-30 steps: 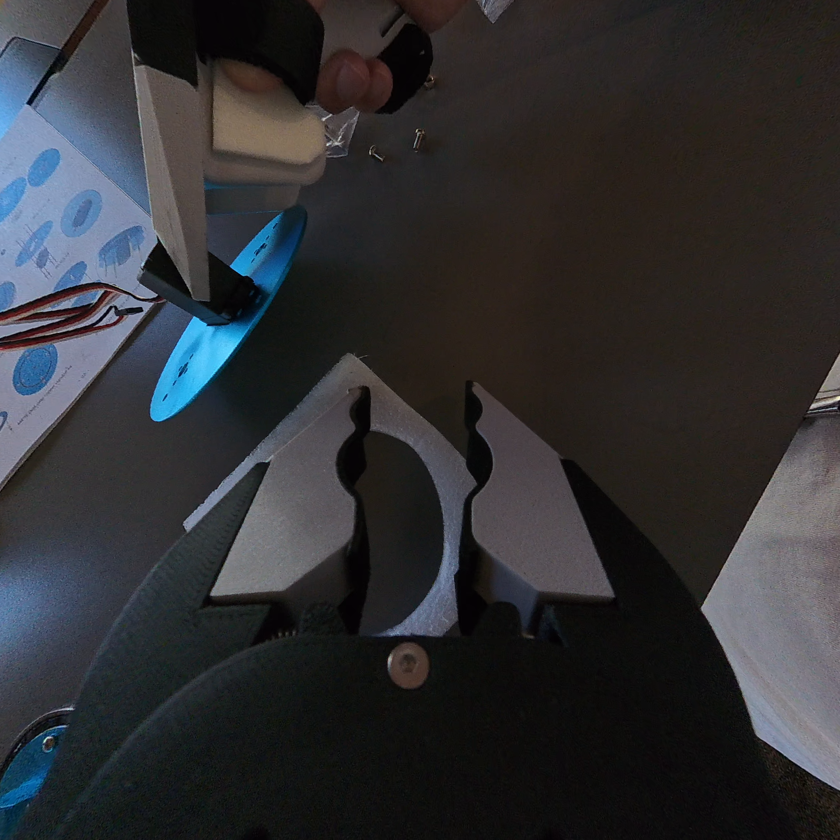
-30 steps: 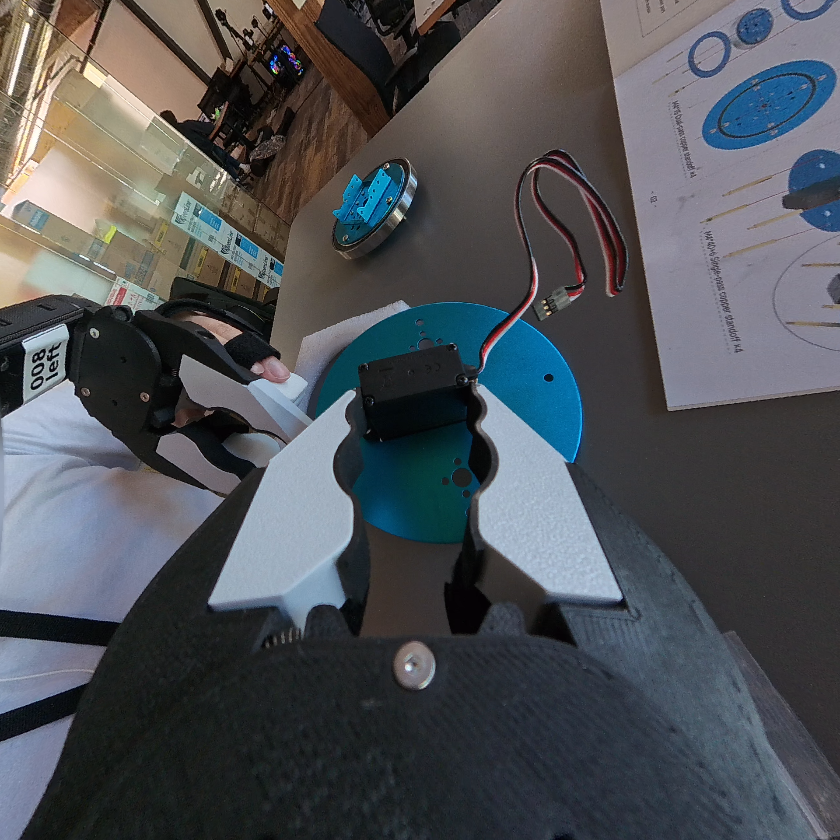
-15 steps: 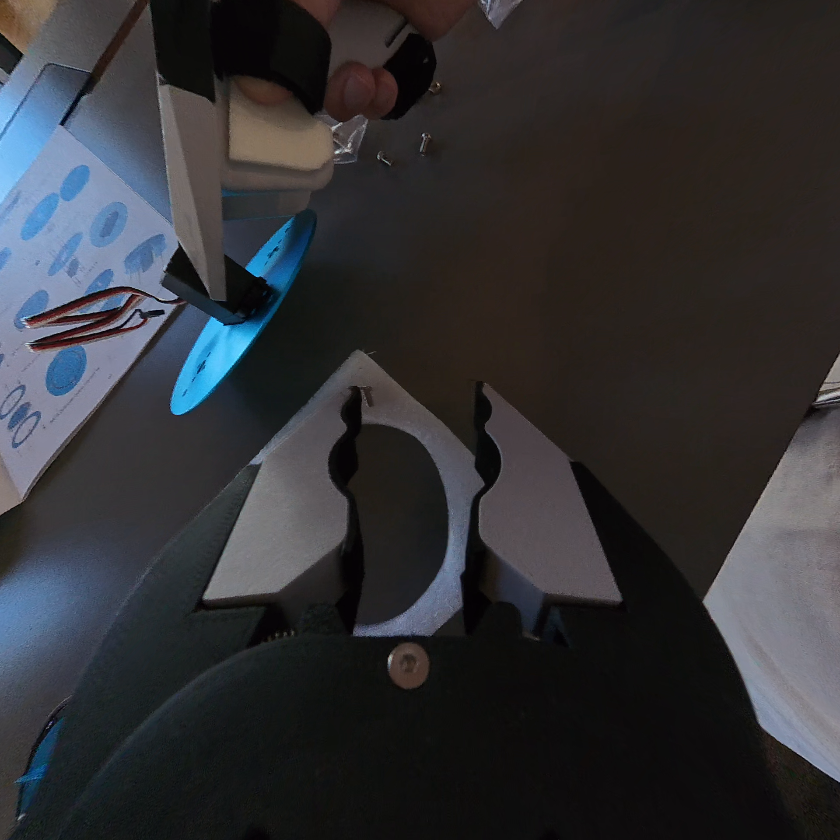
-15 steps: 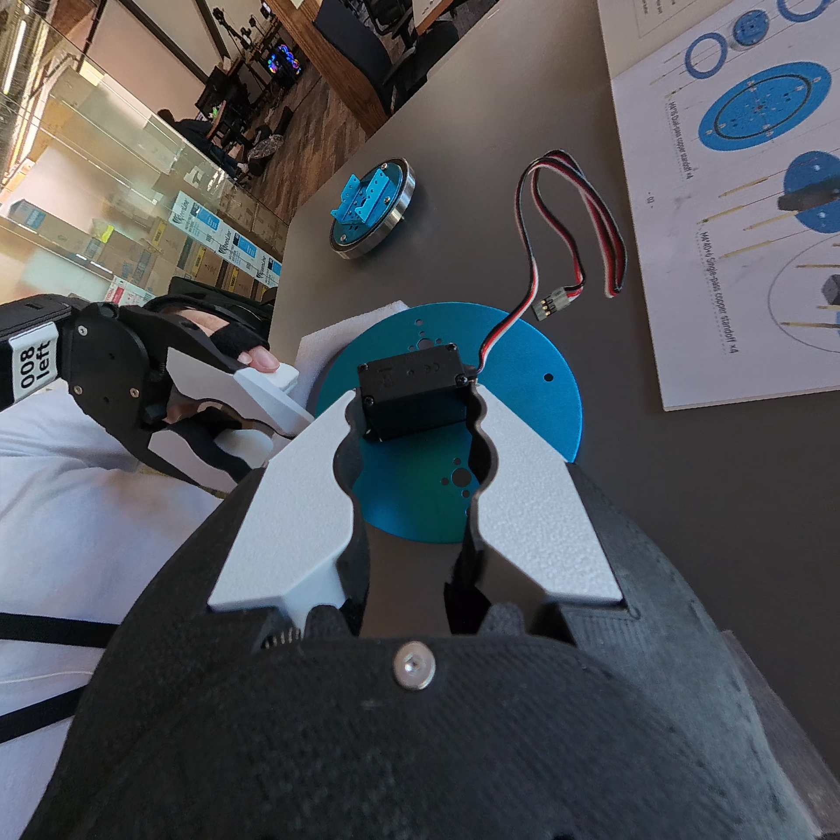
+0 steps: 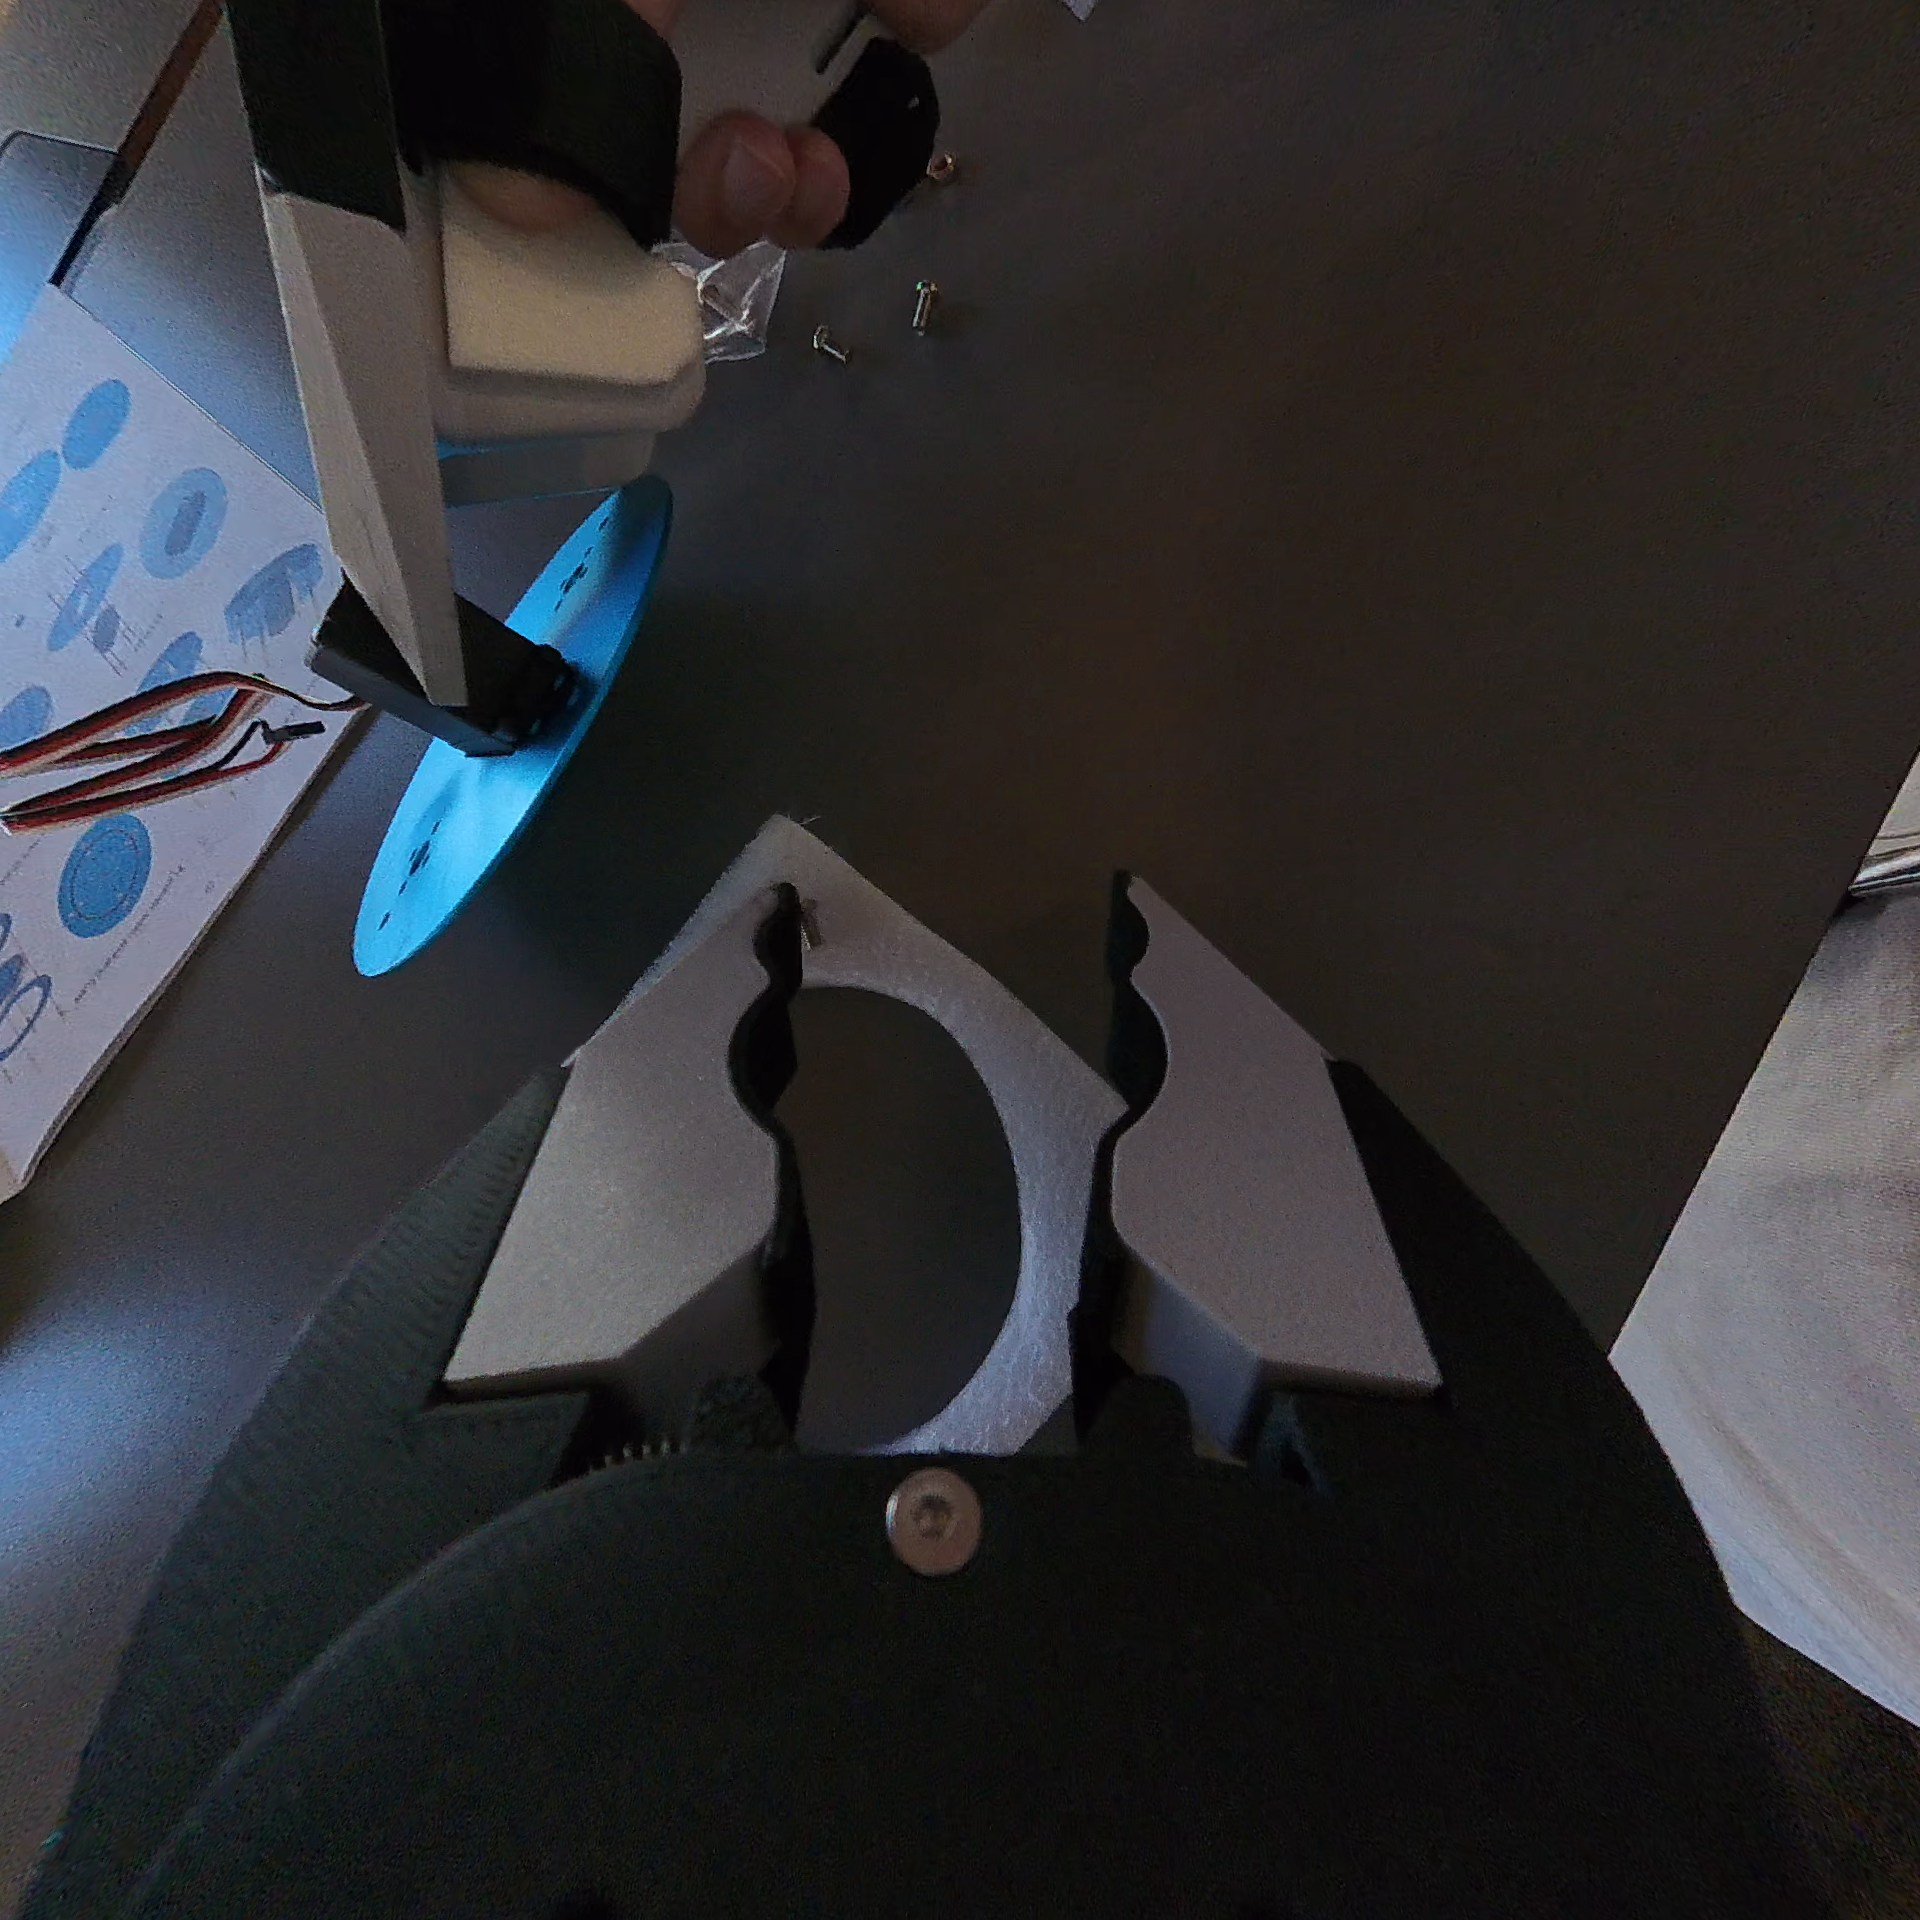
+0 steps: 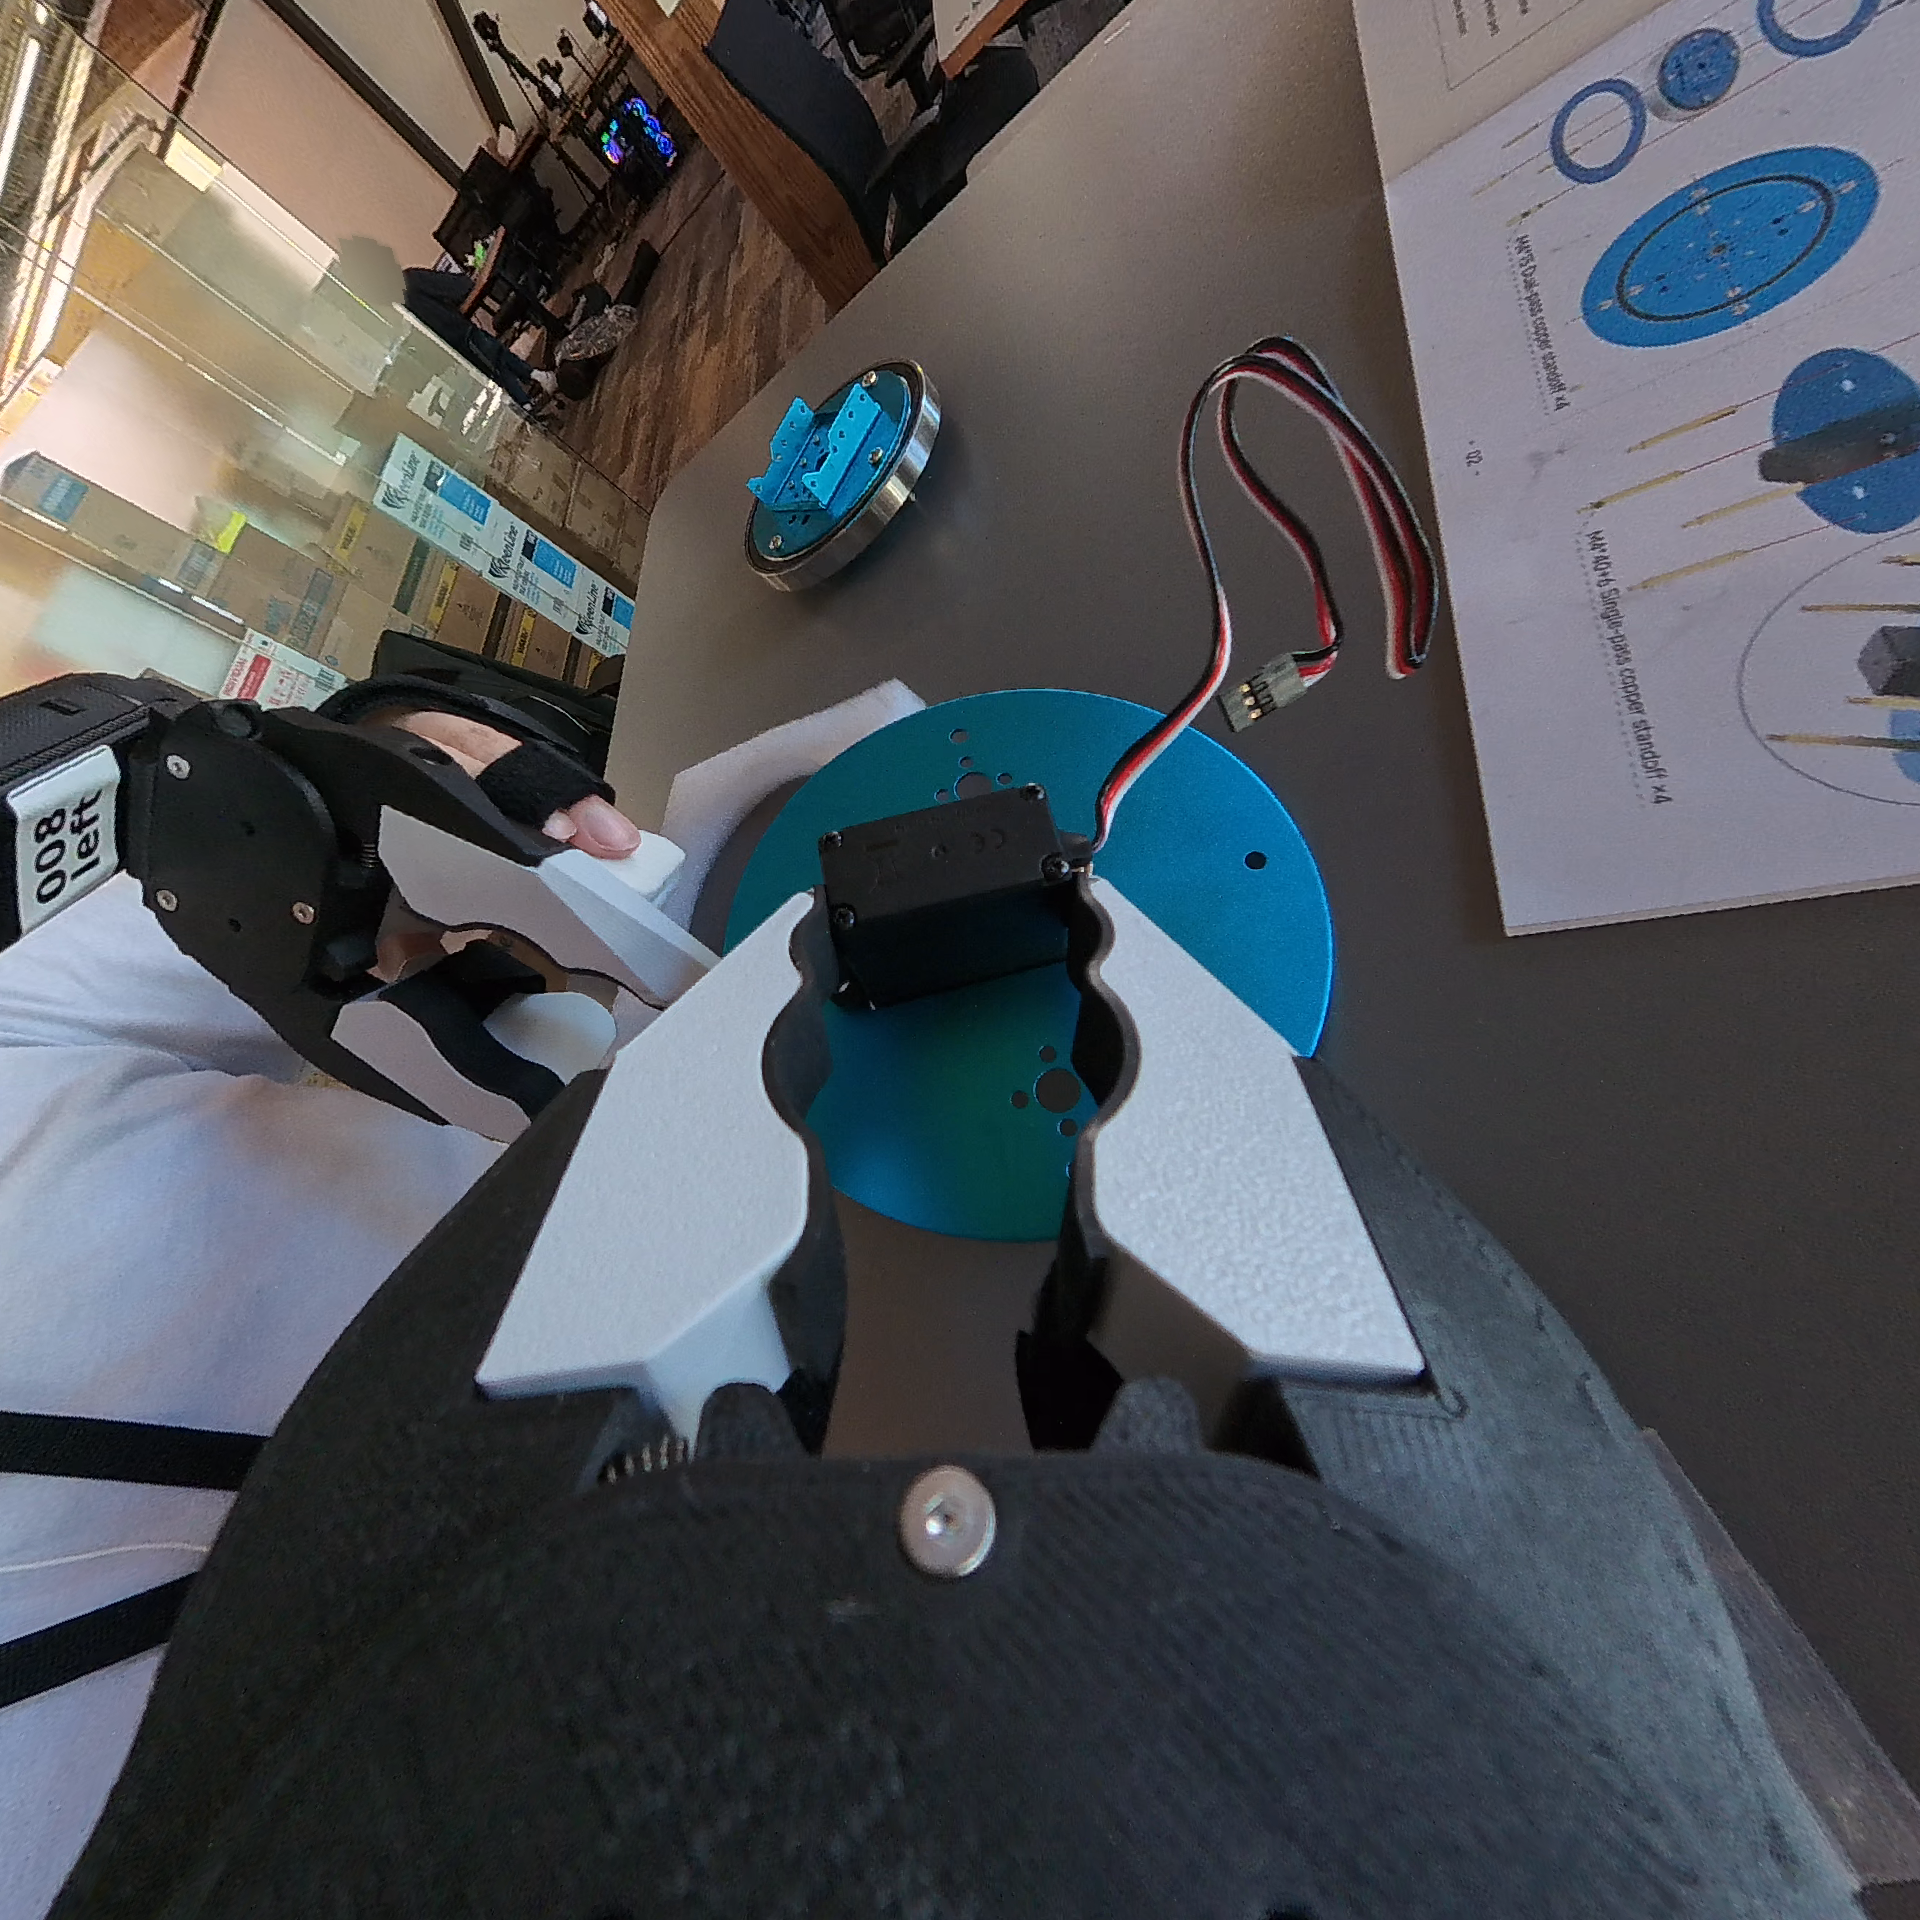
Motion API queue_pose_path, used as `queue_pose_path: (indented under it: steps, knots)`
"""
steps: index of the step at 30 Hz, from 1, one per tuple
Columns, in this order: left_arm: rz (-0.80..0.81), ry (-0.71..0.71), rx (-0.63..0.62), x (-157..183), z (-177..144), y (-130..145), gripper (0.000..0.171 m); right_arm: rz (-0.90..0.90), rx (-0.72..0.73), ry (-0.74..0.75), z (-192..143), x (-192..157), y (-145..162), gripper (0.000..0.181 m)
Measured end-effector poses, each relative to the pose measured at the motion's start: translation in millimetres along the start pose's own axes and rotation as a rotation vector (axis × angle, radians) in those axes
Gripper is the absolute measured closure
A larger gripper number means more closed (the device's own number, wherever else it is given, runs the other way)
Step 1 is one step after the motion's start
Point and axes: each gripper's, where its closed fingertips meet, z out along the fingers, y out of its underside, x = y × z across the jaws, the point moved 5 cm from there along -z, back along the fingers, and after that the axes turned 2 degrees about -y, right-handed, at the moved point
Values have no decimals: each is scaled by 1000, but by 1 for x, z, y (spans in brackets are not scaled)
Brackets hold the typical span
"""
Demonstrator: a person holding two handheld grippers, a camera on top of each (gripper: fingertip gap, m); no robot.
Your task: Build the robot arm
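Your right gripper [image 6: 951, 935], at the centre of the right wrist view, is closed on the small black plastic servo block [image 6: 940, 899]; its two white fingers pinch the block's sides near their tips, which keeps the top face with its corner screws in plain sight. The block stands on, or just above, the flat round blue metal plate [image 6: 1195, 904] lying on the dark grey table [image 6: 1507, 1195]; I cannot tell whether it touches. Its red, white and black lead [image 6: 1320, 499] loops away toward the upper right and ends in a small black plug [image 6: 1252, 707] just beside the plate's rim; that slack keeps the wire from tugging on the held block.

Your left gripper [image 5: 951, 894], low in the left wrist view, has its jaws partly parted and grips nothing; it hovers over a white foam sheet with a round cut-out [image 5: 1029, 1122], probably to steady it. A tiny screw [image 5: 805, 925] sits on the foam by the left fingertip.

Toward the top of that view lie two more loose screws [image 5: 878, 322] and a crumpled clear bag [image 5: 738, 296]. The printed white instruction sheet with blue diagrams [image 6: 1704, 436] fills the upper right of the right view; a blue bracket on a steel-rimmed ring [image 6: 842, 473] sits well apart at upper centre.
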Motion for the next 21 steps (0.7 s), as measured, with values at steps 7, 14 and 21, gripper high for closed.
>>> queue_pose_path:
  steps: [7,14,21]
  knots:
    - [0,18,-1,0,1,0,110,-1,-2,-2,0,0,0,137]
    - [-86,59,69,-3,-13,-11,115,1,0,-2,-1,1,0,138]
    - [-251,40,41,-29,-18,4,148,-3,-3,1,-1,0,0,138]
